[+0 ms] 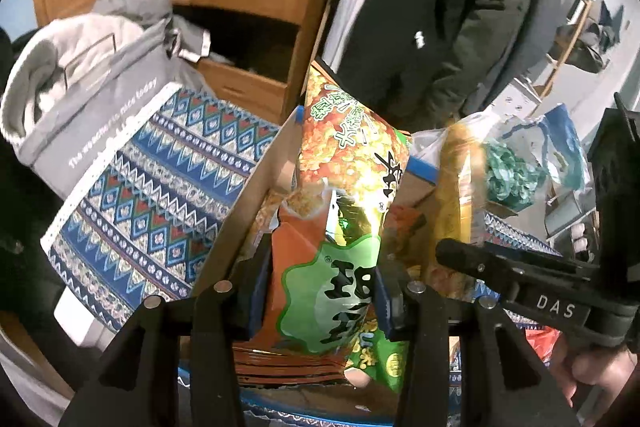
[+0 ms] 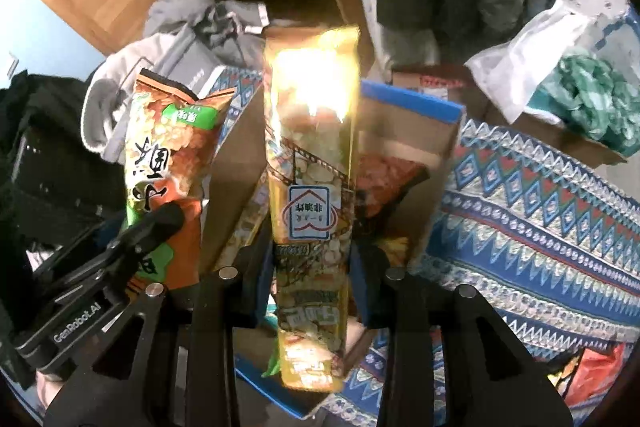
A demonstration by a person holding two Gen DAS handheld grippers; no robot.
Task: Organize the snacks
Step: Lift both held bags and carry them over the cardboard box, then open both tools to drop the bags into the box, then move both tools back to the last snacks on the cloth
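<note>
We've got the left tool [image 1: 320,303] clamped on the orange-green snack bag [image 1: 344,227], the right tool [image 2: 312,291] pinching the gold snack pack [image 2: 312,147] (both hanging centre-frame over the cardboard box [image 2: 416,107]). Next, we judge, lower each in upright and let go.

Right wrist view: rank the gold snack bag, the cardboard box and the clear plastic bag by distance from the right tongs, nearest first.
1. Gold snack bag: between the right tongs' fingers, standing upright at centre.
2. Cardboard box: just behind the bag, open, blue-edged, on the patterned cloth.
3. Clear plastic bag: farthest, upper right, beyond the box.
</note>
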